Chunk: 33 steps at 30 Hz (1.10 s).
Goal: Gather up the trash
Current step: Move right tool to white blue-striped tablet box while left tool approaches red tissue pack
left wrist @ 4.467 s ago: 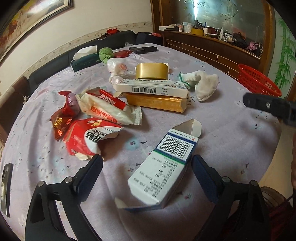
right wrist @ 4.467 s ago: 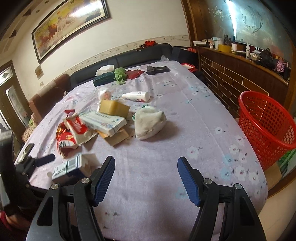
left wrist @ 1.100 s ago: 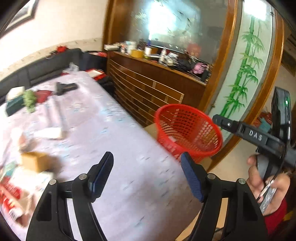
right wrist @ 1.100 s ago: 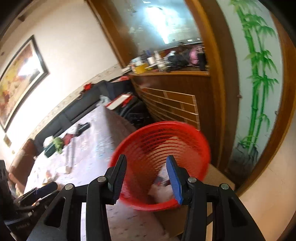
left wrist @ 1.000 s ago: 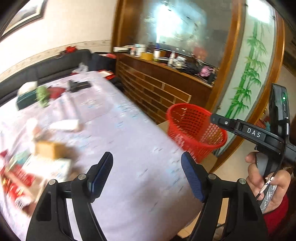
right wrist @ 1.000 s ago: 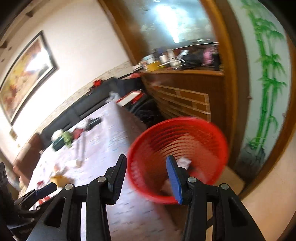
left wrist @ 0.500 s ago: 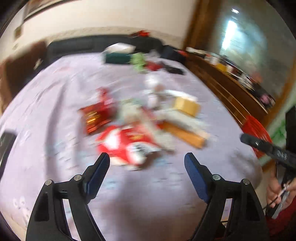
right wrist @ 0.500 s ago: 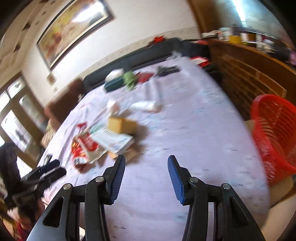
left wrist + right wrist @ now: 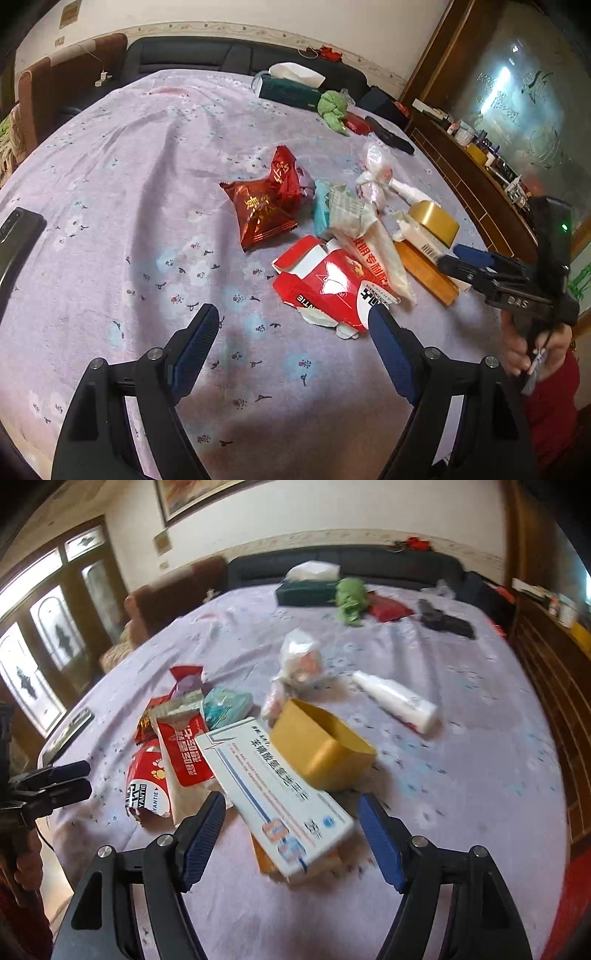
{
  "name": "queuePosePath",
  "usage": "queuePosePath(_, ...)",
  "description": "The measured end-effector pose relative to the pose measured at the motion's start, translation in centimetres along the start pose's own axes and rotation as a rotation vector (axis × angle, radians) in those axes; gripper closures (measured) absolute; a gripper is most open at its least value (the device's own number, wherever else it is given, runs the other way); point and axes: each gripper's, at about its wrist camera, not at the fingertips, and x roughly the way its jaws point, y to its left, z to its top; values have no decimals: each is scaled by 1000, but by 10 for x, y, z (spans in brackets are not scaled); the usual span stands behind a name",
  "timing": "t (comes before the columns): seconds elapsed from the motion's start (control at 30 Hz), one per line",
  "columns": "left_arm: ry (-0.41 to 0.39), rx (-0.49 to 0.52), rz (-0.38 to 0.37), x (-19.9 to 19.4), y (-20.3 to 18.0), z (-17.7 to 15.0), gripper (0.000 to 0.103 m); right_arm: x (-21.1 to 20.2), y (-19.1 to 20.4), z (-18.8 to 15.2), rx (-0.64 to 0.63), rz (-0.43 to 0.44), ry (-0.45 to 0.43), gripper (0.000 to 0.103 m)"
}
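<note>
My left gripper [image 9: 293, 345] is open and empty above the purple tablecloth [image 9: 129, 177]. Just ahead of its right finger lies a torn red and white carton [image 9: 328, 288], with a dark red snack wrapper [image 9: 262, 210] and a white and red packet [image 9: 373, 258] behind it. My right gripper [image 9: 291, 834] is open and empty, its fingers either side of a long white and blue medicine box [image 9: 273, 797]. That box rests on a flat orange box [image 9: 266, 860]. A gold box [image 9: 325, 749] stands behind it. The red carton also shows in the right wrist view [image 9: 147, 782].
A white bottle [image 9: 399, 701], a clear plastic bag [image 9: 299, 661], a teal packet [image 9: 227, 703], a green cloth [image 9: 351, 598], a tissue box [image 9: 306, 587] and a black object [image 9: 445, 622] lie farther back. A phone [image 9: 16, 236] lies at the left edge. Wooden cabinet [image 9: 476, 192] stands right.
Both grippers have swung back from the red basket beside the table to the trash pile. The white and green box that lay before the left gripper earlier is gone from the table.
</note>
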Motion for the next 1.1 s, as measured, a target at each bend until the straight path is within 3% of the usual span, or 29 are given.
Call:
queuePosePath(0.13, 11, -2, 0, 4, 0, 0, 21, 15, 2, 4, 8, 8, 13, 27)
queuePosePath(0.23, 22, -1, -1, 8, -1, 2, 21, 4, 10, 1, 5, -1, -24, 45)
queuePosePath(0.3, 27, 0, -1, 11, -4, 4, 21, -6, 18, -2, 1, -11, -50, 70)
queuePosePath(0.37, 34, 9, 2, 16, -9, 7, 21, -18, 24, -7, 3, 13, -61, 82)
queuePosePath(0.4, 37, 21, 4, 20, -13, 9, 21, -22, 25, -10, 18, 33, -58, 83)
queuePosePath(0.53, 45, 78, 83, 38, -25, 17, 20, -40, 30, -24, 31, 54, -79, 83)
queuePosePath(0.63, 33, 126, 131, 51, -33, 24, 12, -53, 23, -32, 81, 66, -107, 81)
queuePosePath(0.73, 66, 165, 126, 66, -43, 27, 10, -63, 17, -35, 91, 58, -131, 64)
queuePosePath(0.8, 78, 186, 113, 72, -50, 26, 7, -65, 11, -34, 102, 38, -147, 32)
queuePosePath(0.9, 56, 202, 113, 74, -55, 22, 7, -65, 3, -31, 100, 26, -149, 31)
queuePosePath(0.93, 46, 200, 112, 73, -55, 21, 9, -63, 1, -29, 91, 28, -143, 31)
queuePosePath(1.0, 21, 193, 102, 67, -53, 20, 27, -56, -2, -26, 83, 32, -125, 31)
queuePosePath(1.1, -8, 157, 95, 52, -40, 22, 45, -40, -7, -21, 72, 45, -77, 31)
